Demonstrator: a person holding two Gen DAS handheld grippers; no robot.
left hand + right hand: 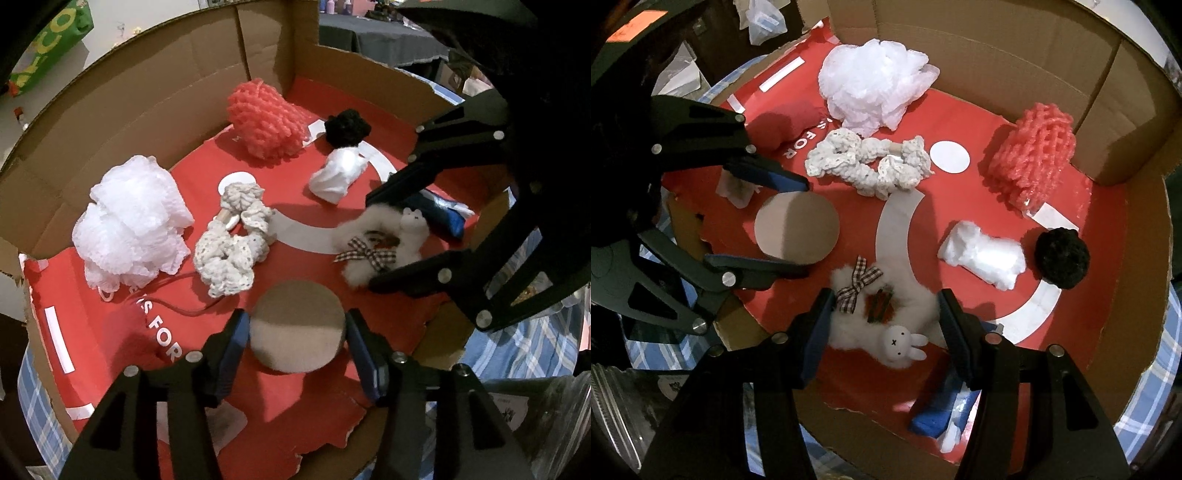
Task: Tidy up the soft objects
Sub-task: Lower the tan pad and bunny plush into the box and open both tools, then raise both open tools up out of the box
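Soft objects lie in a red-lined cardboard box [155,92]. My left gripper [297,341] is open, its jaws either side of a tan round sponge pad [297,328], also in the right wrist view [796,229]. My right gripper [882,328] is open around a white fluffy bunny toy [886,321] with a plaid bow; it shows in the left wrist view [380,243]. Also in the box: white mesh puff [129,225], grey crocheted scrunchie [232,243], coral loofah [266,118], black pom [347,127], white cotton wad [338,173].
A blue cloth item [934,413] lies under my right gripper at the box's near edge. A dark red pouch [786,122] lies by the white lettering. Box walls rise at the back [997,48]. A blue plaid cloth [1156,387] lies under the box.
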